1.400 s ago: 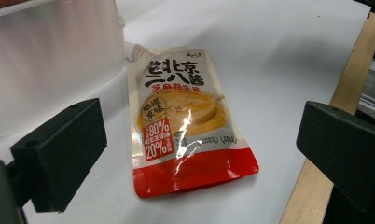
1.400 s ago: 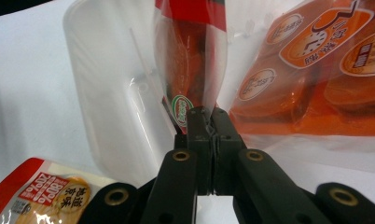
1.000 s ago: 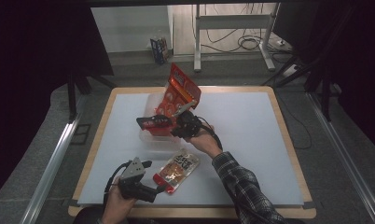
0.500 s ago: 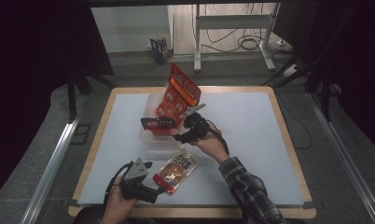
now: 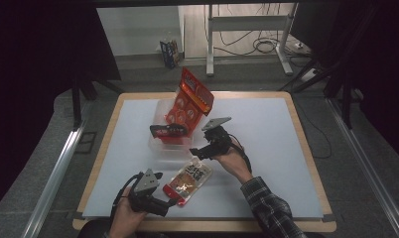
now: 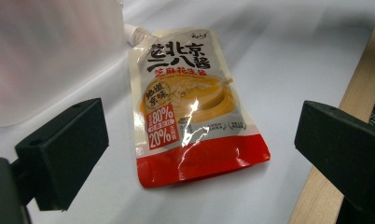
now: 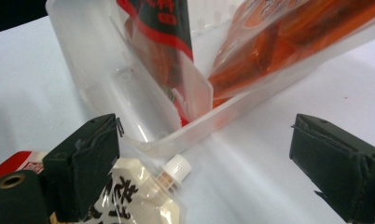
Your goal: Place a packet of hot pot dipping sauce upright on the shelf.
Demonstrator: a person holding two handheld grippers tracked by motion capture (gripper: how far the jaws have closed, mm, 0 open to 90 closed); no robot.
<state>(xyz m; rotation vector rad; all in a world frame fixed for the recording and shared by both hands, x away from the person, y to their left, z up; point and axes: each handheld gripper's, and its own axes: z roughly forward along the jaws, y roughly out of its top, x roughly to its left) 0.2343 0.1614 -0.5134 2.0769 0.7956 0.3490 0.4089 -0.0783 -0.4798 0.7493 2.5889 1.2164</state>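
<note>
Spouted sauce pouch (image 5: 188, 179) lies flat on the white desk (image 5: 287, 148) at lower centre of the high view, its cap just below the clear plastic bin (image 5: 160, 144) that holds the red snack bags (image 5: 190, 101). Right gripper (image 5: 196, 152) hovers at the cap, jaws having just been opening, now spread, nothing between them. Left gripper (image 5: 173, 201) sits at the pouch's red bottom edge, jaws spread, not pinching.

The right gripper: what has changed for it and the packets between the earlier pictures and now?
The right gripper has drawn back from the clear bin toward the person. Its jaws have just been opening, and nothing is between them now; the dark packet it was at leans in the bin. The left gripper, the sauce pouch and the tall red bag stayed in place.
</note>
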